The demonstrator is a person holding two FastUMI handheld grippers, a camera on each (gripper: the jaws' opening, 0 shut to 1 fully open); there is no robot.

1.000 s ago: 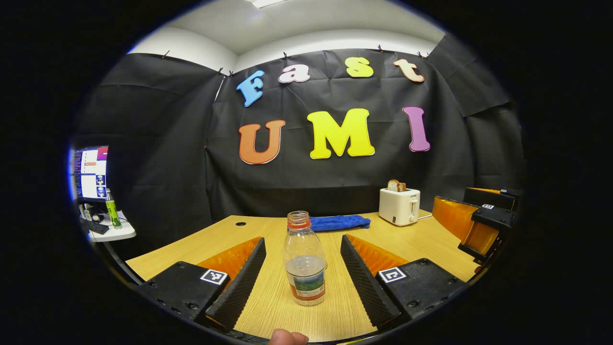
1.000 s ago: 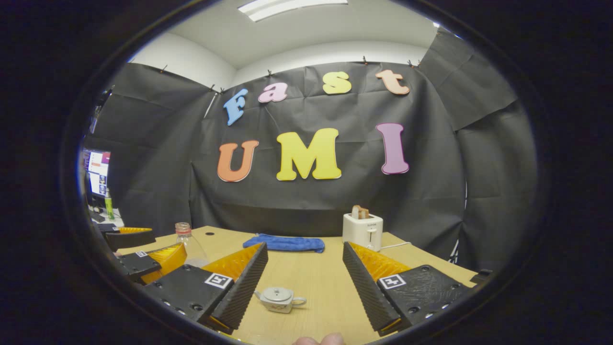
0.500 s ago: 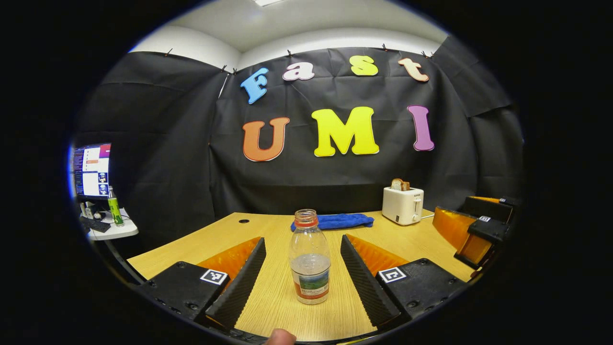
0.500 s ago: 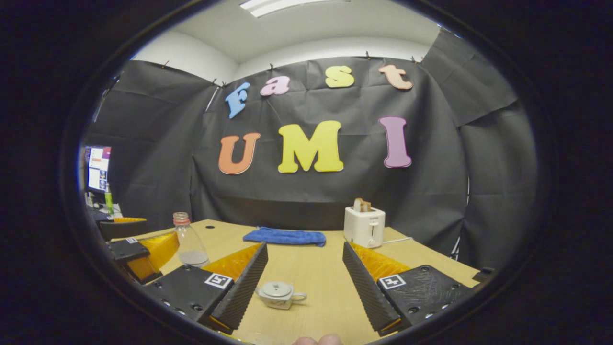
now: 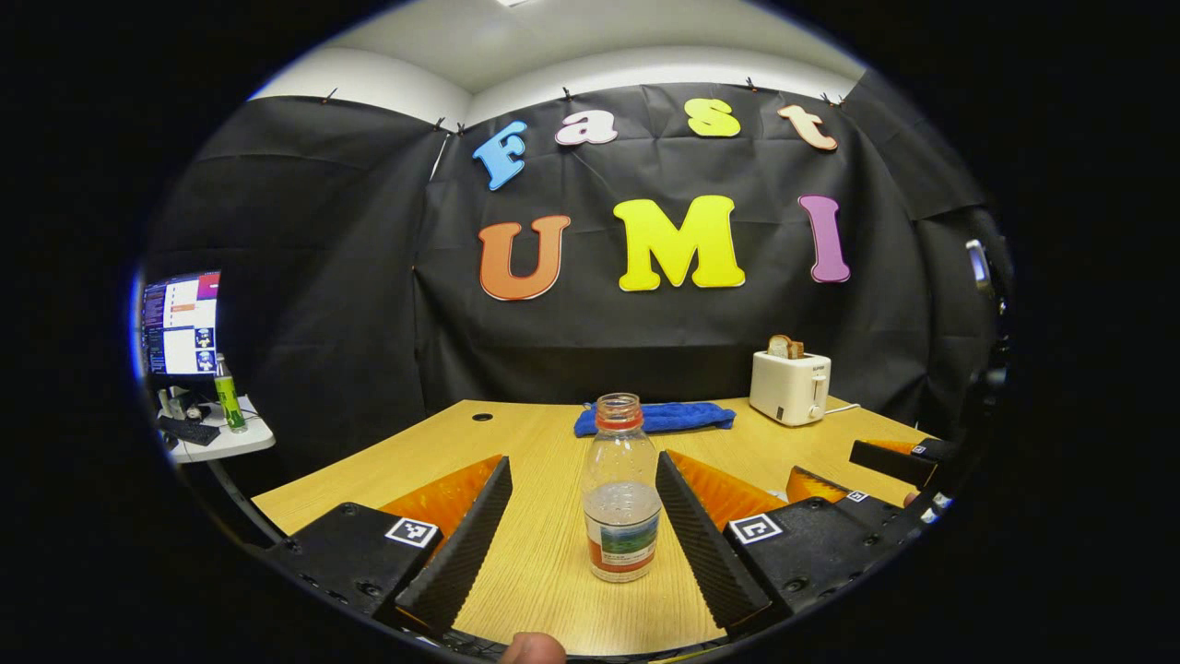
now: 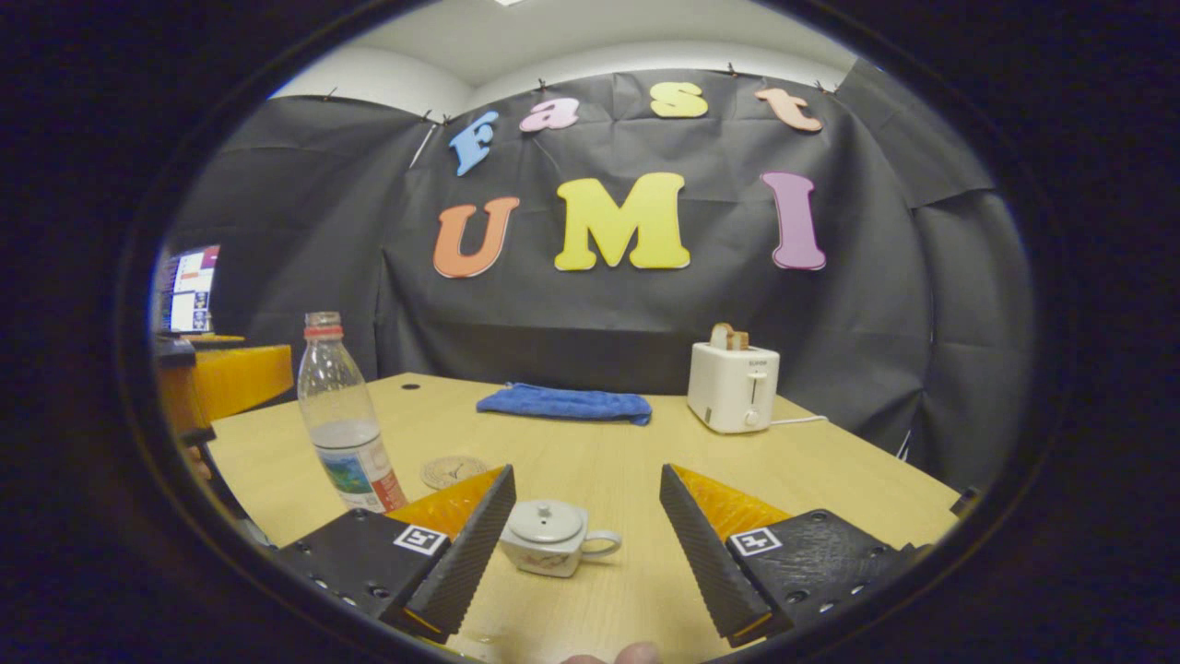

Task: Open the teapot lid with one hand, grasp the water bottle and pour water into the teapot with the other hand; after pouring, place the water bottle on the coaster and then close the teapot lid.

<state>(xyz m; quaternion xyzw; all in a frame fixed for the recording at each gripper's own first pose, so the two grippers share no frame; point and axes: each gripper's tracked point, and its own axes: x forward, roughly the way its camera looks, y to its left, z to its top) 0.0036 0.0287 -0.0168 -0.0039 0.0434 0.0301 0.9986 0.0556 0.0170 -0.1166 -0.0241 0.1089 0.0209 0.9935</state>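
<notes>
Both grippers, left [image 5: 583, 526] and right [image 6: 587, 530], I hold spread and empty over my wood desk [image 6: 830, 480], bottle [image 5: 622, 503], teapot [image 6: 551, 538], towel [image 6: 564, 404] and toaster [image 6: 734, 388] before black cloth.

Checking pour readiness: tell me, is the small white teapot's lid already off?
No, the small white ceramic teapot has its round lid on top.
</notes>
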